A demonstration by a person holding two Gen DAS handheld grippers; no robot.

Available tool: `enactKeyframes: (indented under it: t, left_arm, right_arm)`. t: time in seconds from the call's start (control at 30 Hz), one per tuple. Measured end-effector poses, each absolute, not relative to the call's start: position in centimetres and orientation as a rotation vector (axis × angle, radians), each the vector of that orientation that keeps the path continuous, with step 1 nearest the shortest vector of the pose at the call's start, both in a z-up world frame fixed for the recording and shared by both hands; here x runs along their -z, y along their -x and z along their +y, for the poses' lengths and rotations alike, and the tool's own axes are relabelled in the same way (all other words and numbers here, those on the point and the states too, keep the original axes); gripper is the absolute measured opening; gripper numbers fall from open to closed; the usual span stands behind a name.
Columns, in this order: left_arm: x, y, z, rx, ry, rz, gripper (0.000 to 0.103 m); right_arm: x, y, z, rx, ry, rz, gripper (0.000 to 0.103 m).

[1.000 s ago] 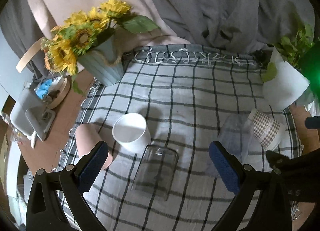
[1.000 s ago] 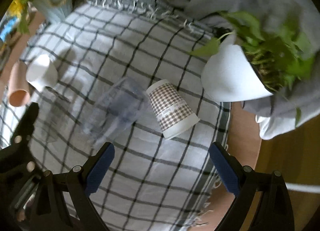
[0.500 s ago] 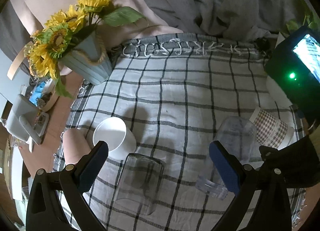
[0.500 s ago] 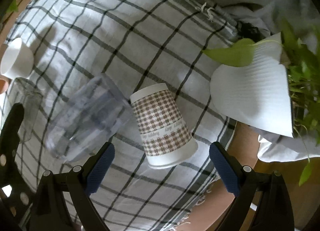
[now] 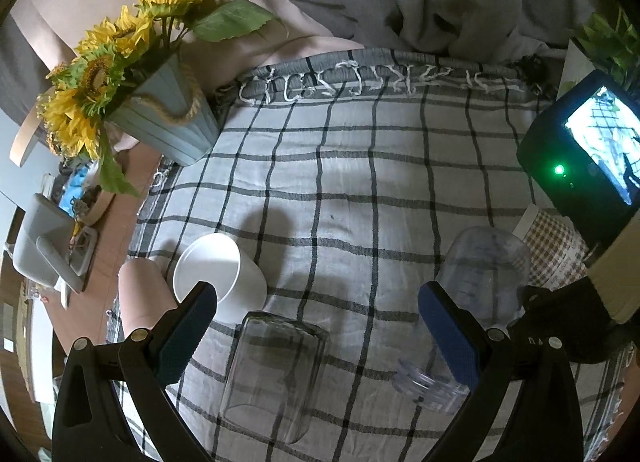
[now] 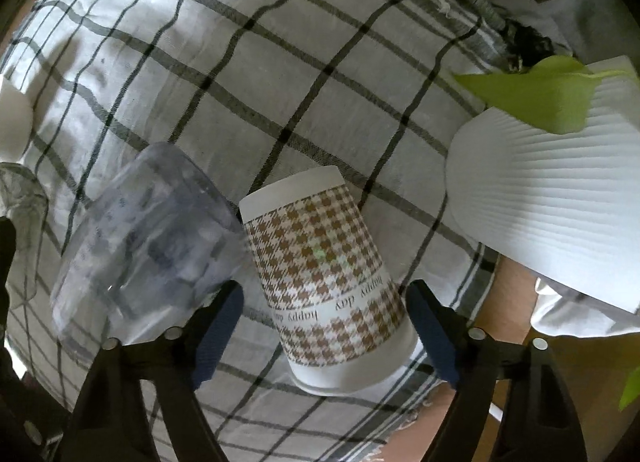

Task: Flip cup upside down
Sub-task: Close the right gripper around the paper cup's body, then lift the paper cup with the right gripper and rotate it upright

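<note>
Five cups on my checked cloth (image 5: 344,182), left to right: pink cup (image 5: 138,302), white cup (image 5: 218,274), glass (image 5: 276,374), clear cup (image 6: 148,230), houndstooth cup (image 6: 324,278). Left gripper (image 5: 316,326) spread wide over the glass, empty. Right gripper (image 6: 324,334) spread, straddling the houndstooth cup's base without touching.

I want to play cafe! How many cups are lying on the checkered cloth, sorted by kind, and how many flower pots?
See-through cups: 2, the glass and the plastic cup.
Paper cups: 3, white, pink, checked.
Plant pots: 2, the sunflower pot and the white pot.
Total: 7.
</note>
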State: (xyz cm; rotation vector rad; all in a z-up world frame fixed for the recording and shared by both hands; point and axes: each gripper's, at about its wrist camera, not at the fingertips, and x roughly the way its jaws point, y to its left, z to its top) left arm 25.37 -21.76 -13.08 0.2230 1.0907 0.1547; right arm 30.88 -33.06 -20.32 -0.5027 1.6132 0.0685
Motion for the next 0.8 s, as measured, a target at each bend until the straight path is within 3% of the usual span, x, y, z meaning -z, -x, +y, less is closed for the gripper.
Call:
enactKeyframes:
  t: [0.1,0.8]
  left_arm:
    - [13.2,-25.4,-21.7,-0.155,-0.227,1.088,0.103]
    - [12.0,-23.2,-20.2,-0.063,-0.23,1.091,0.103]
  right_arm:
    - [21.0,-31.0,-33.8,-0.052,0.492,1.621,0.069]
    - [16.3,-25.5,-37.3,0.07,0.237,1.512,0.068]
